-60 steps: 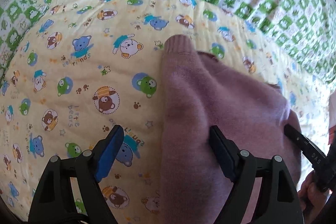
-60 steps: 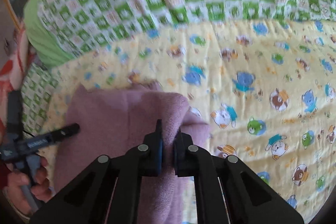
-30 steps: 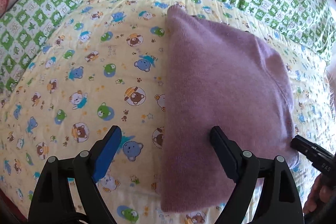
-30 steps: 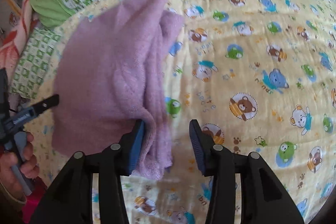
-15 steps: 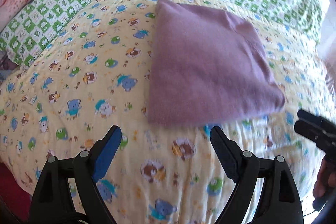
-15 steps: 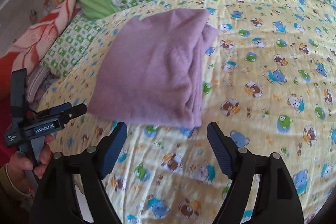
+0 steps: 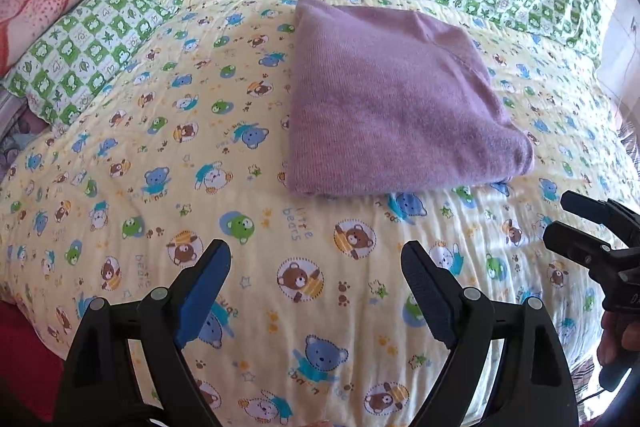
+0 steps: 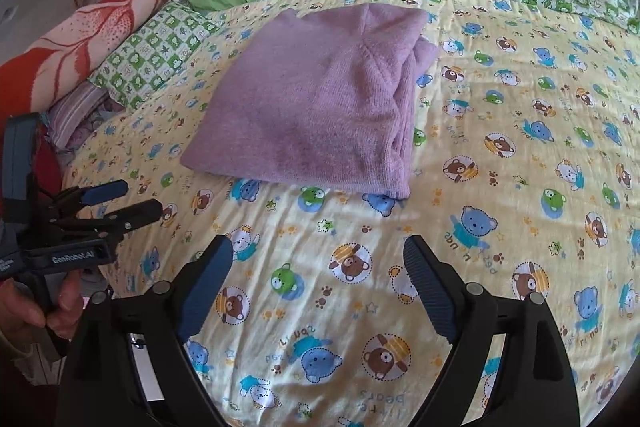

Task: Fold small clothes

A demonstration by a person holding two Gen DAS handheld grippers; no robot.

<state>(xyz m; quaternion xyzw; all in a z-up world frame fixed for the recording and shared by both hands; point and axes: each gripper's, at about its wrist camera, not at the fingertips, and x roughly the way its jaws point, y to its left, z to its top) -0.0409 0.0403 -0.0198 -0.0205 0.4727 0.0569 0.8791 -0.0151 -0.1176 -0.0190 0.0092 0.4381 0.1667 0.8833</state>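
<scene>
Fuzzy matt knit sweater [image 7: 396, 99], crinkled cotton quilt [image 7: 328, 307] — soft; matt black plastic gripper [image 8: 318, 267]

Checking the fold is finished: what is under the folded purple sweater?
The purple sweater lies folded on the yellow bear-print quilt, which shows all around it. At its right edge stacked layers show. Whatever lies between those layers or beneath is covered.

"genrobot.ai" on the left gripper [image 8: 120, 203], "little bears" printed on the yellow bear quilt [image 7: 298, 223]
</scene>
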